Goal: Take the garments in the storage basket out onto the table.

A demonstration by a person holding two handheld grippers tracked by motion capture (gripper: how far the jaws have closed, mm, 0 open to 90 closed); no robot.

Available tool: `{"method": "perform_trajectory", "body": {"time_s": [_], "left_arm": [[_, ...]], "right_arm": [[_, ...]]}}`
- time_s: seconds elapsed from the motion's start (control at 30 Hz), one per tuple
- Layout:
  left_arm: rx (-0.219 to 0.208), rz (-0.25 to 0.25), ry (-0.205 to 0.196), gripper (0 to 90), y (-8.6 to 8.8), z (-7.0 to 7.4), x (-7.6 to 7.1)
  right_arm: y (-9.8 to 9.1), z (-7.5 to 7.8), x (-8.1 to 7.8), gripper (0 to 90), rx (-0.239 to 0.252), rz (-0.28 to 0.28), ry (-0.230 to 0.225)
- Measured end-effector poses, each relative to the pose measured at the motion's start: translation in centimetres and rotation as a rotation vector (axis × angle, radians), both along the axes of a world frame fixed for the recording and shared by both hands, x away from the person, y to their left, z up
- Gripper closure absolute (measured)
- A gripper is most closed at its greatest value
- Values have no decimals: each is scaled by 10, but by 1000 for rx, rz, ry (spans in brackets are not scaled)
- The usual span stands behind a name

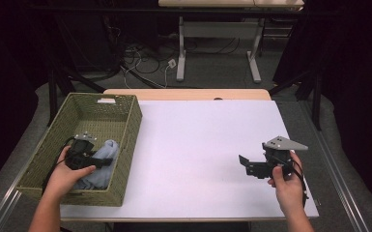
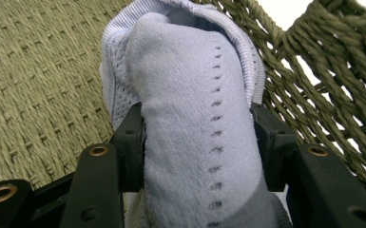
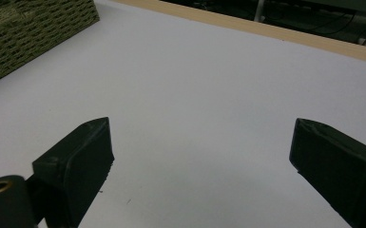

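A pale sock [image 2: 190, 142] is pinched between the jaws of the left gripper [image 1: 84, 157] inside the woven basket [image 1: 125, 140], long axis running straight ahead, while the right gripper [image 1: 258, 166] is held wide open and empty over the white surface [image 1: 198, 140], well apart.

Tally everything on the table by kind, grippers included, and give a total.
Woven basket: 1
Pale blue sock, clamped in the left gripper inside the basket: 1
Grippers, left plus the open right gripper: 2
Total: 4
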State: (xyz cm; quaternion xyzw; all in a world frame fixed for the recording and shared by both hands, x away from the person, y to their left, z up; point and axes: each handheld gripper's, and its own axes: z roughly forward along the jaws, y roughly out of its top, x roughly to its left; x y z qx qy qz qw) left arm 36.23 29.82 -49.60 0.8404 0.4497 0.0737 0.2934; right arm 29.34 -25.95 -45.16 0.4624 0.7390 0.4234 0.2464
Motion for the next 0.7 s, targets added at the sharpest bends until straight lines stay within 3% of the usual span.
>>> {"method": "perform_trajectory", "body": {"time_s": [0.7], "left_arm": [[-71, 111, -122, 488, 13, 11, -6]], "right_arm": [[0, -1, 0, 69, 3, 0, 7]]}}
